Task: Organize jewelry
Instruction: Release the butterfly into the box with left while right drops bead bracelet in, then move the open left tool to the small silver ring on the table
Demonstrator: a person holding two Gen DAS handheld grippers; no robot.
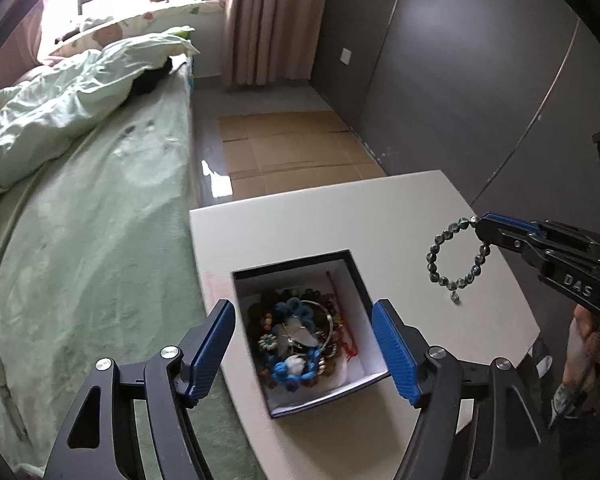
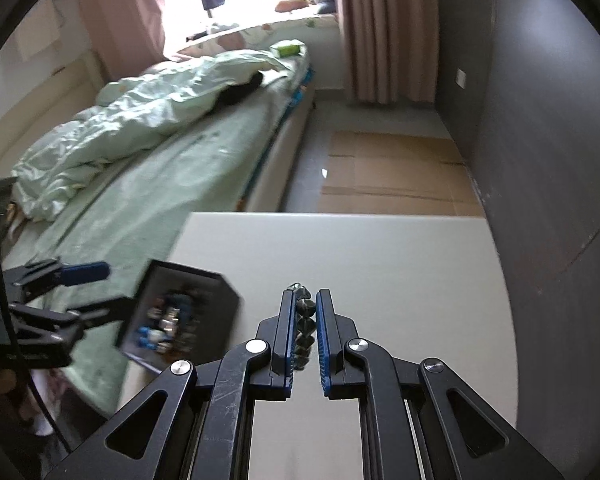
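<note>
Left gripper (image 1: 303, 350): released, jaws wide above the jewelry box (image 1: 300, 400), nothing between them.
Right gripper (image 2: 303, 308): clenched on the beaded bracelet (image 1: 456, 254), which hangs clear above the white table (image 1: 340, 220).
Jewelry box: at the table's left edge.

table (image 1: 380, 216) bare beyond box (image 1: 356, 276), bed (image 1: 100, 220) alongside

A green bed (image 1: 100, 208) with a rumpled quilt (image 1: 60, 100); pink curtains (image 1: 268, 20); flattened cardboard (image 1: 292, 148) on the floor
</note>
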